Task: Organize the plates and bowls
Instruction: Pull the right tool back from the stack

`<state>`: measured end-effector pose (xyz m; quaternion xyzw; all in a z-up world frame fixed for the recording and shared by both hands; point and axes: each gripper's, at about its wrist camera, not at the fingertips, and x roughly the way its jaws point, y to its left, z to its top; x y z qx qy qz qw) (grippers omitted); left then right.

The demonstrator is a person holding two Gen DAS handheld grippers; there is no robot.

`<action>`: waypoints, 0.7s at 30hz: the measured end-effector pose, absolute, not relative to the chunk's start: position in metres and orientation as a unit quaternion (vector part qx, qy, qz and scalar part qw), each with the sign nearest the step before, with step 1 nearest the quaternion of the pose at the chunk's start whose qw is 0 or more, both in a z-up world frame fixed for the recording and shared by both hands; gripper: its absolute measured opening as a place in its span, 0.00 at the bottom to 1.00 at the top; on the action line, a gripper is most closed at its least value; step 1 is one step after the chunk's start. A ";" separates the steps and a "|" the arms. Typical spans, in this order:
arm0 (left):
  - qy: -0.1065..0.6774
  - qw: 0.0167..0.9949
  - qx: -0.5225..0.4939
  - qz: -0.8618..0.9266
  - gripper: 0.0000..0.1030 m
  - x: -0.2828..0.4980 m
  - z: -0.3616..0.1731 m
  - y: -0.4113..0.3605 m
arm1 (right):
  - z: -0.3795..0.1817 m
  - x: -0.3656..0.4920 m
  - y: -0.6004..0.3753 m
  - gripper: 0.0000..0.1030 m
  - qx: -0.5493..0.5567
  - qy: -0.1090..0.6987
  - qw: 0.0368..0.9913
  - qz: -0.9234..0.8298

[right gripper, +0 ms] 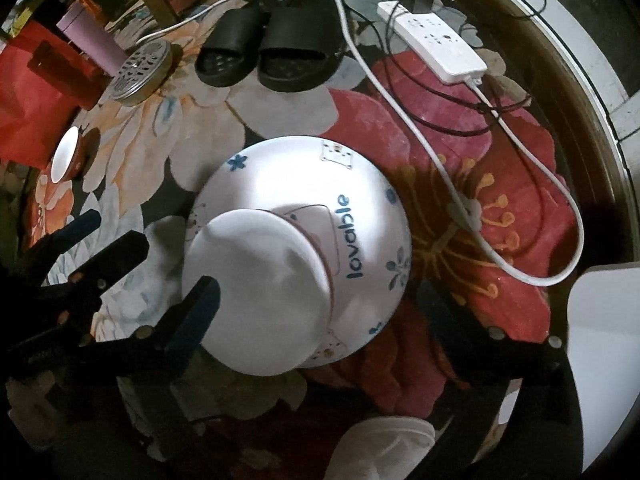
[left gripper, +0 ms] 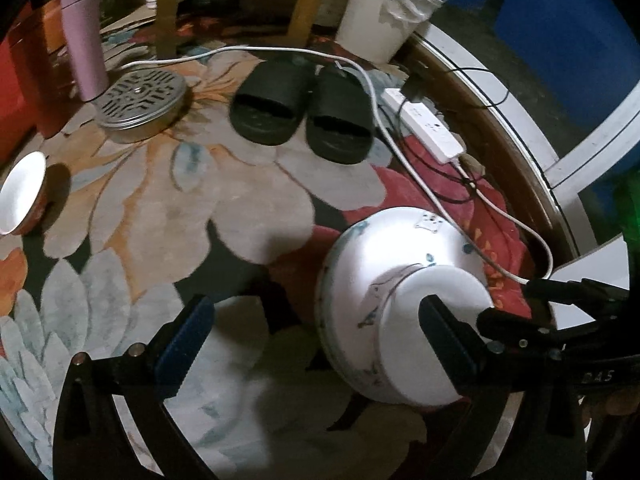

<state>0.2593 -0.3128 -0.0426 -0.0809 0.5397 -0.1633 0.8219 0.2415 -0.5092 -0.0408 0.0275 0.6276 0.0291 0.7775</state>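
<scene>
On the flowered carpet a large white bowl with blue flowers and the word "lovable" lies upside down. A smaller white bowl lies upside down on top of it. My right gripper is open above this stack, its fingers apart on either side of the small bowl. In the left wrist view the stack, large bowl and small bowl, sits at the right. My left gripper is open mostly over bare carpet, its right finger in front of the small bowl. A red-sided bowl lies tipped at the left.
Black slippers, a perforated metal tin, a pink tumbler and a white bucket stand farther back. A power strip and a white cable run along the right. Wooden chair legs stand behind.
</scene>
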 end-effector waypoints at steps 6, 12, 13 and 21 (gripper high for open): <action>0.544 0.822 -0.083 -0.148 0.99 0.255 -0.049 -0.292 | -0.038 0.243 -0.491 0.98 0.017 0.621 0.783 0.037; 0.546 0.822 -0.087 -0.133 0.99 0.251 -0.052 -0.269 | -0.033 0.245 -0.472 0.98 -0.002 0.608 0.793 0.043; 0.546 0.823 -0.088 -0.131 0.99 0.250 -0.052 -0.266 | -0.031 0.246 -0.468 0.98 -0.008 0.605 0.795 0.046; 0.548 0.823 -0.099 -0.109 0.99 0.245 -0.056 -0.232 | -0.026 0.248 -0.441 0.99 -0.033 0.587 0.807 0.059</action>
